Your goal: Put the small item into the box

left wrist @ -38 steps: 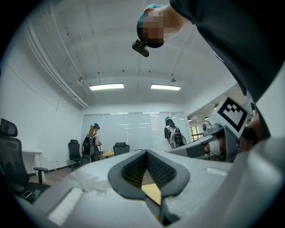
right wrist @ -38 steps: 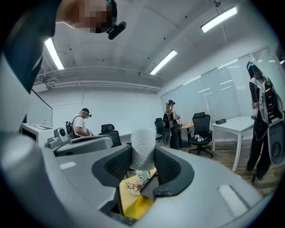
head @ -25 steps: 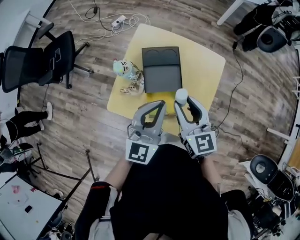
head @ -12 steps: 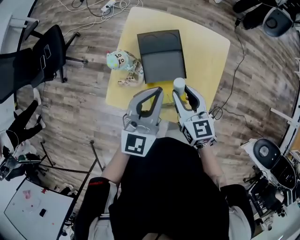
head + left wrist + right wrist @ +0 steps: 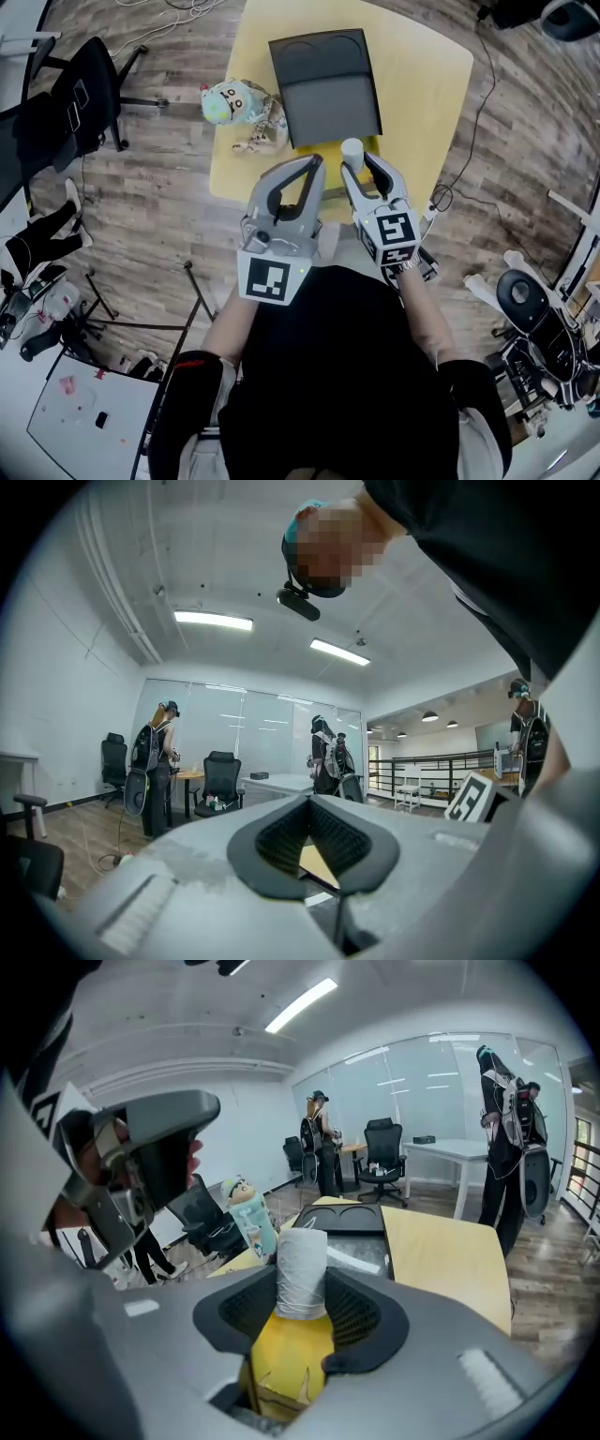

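A small yellow item with a white cylindrical cap [image 5: 352,150] [image 5: 298,1283] stands upright between the pads of my right gripper [image 5: 357,159] [image 5: 300,1309], which is shut on it. The black box [image 5: 328,94] [image 5: 349,1219] lies open on the yellow table [image 5: 422,84], its lid folded back on the far side. The held item hangs just before the box's near edge. My left gripper [image 5: 315,162] [image 5: 314,841] is beside the right one, its jaws together with nothing in them.
A pale blue plush toy [image 5: 234,101] [image 5: 246,1211] lies at the table's left edge beside the box. A black office chair [image 5: 70,103] stands on the wooden floor at the left. Cables run across the floor [image 5: 469,122] at the right. Several people stand in the background.
The table and box have shifted upward and turned slightly in the head view. Both grippers stay side by side at the near edge, the right one still holding the yellow item.
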Demonstrator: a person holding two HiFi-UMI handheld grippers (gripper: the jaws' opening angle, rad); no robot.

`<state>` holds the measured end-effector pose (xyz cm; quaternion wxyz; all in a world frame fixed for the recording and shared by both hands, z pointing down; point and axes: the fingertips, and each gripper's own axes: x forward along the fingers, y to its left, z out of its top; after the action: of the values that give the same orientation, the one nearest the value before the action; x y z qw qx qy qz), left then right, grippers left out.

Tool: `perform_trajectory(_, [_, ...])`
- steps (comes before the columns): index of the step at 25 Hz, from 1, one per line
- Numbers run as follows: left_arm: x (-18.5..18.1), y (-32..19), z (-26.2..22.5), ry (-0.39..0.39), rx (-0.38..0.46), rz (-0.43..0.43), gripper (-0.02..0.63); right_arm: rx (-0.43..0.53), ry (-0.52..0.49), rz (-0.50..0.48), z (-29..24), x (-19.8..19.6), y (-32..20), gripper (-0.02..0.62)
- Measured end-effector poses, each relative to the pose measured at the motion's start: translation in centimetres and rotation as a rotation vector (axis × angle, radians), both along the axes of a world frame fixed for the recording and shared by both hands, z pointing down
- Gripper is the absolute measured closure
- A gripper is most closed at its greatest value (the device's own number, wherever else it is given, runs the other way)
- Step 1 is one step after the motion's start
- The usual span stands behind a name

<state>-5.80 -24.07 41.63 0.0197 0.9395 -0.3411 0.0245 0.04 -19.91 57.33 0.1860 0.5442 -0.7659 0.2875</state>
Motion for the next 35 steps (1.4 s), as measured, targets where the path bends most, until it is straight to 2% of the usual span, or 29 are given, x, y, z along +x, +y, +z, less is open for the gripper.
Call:
perform_trajectory(6, [-0.1, 0.1, 1.0, 0.004, -0.024, 0.01, 0.604, -0.088, 0.018, -0.014, 4.3, -0.9, 1.1, 0.43])
perform_trajectory(13, [0.1, 0.3, 2.1, 0.003, -0.04, 0.011, 0.604, -0.236, 0.061, -0.008, 9.0, -0.3, 2.6, 0.43])
perform_trajectory(35, [-1.4, 0.6, 4.7, -0.007, -0.091, -0.049, 0.604, -0.463, 0.098, -0.096, 13.8, -1.8, 3.4, 0.428])
